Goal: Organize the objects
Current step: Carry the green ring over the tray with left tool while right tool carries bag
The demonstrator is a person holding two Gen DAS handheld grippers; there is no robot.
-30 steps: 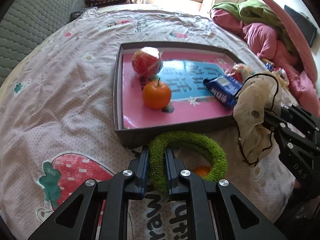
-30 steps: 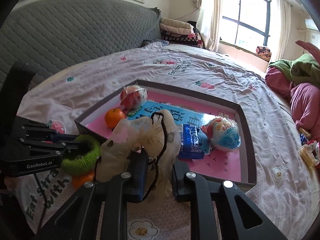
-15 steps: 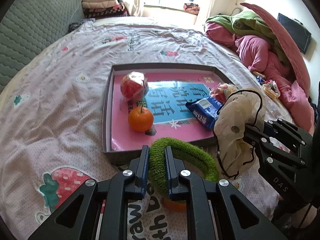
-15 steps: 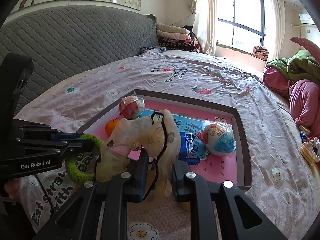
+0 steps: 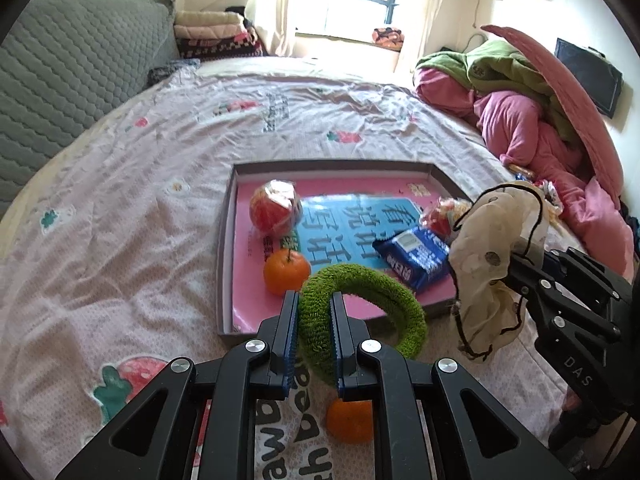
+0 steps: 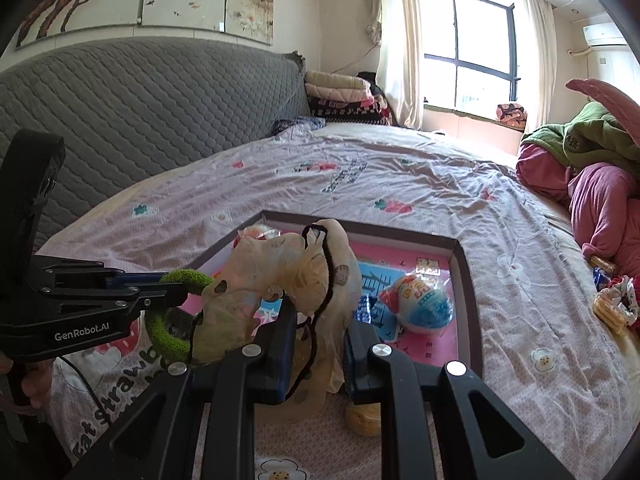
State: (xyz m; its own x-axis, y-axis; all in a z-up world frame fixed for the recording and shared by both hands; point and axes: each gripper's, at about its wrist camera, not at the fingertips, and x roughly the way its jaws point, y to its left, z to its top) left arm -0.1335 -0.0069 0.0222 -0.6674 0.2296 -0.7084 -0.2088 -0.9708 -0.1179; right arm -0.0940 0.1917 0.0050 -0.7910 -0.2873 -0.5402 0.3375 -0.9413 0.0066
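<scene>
My left gripper (image 5: 314, 300) is shut on a fuzzy green ring (image 5: 384, 292) and holds it in the air above the near edge of the grey tray (image 5: 224, 248). My right gripper (image 6: 320, 312) is shut on a cream sheer scrunchie with black trim (image 6: 280, 280), also lifted; the scrunchie shows in the left wrist view (image 5: 488, 264) too. The tray (image 6: 468, 280) has a pink and blue liner and holds a wrapped red apple (image 5: 276, 208), an orange (image 5: 286, 272), a blue biscuit pack (image 5: 412, 256) and a blue-and-red wrapped egg (image 6: 424, 304).
A second orange (image 5: 350, 420) lies on the bedsheet below my left gripper. A small yellow bun (image 6: 362, 420) lies under my right gripper. Pink and green bedding (image 5: 520, 120) is piled at the right. Snack packets (image 6: 612, 304) lie at the bed's right edge. A grey headboard (image 6: 160, 108) stands at the left.
Both grippers have risen and tilted up with their items held. The tray now sits lower and farther in both views, and more of the room shows.
</scene>
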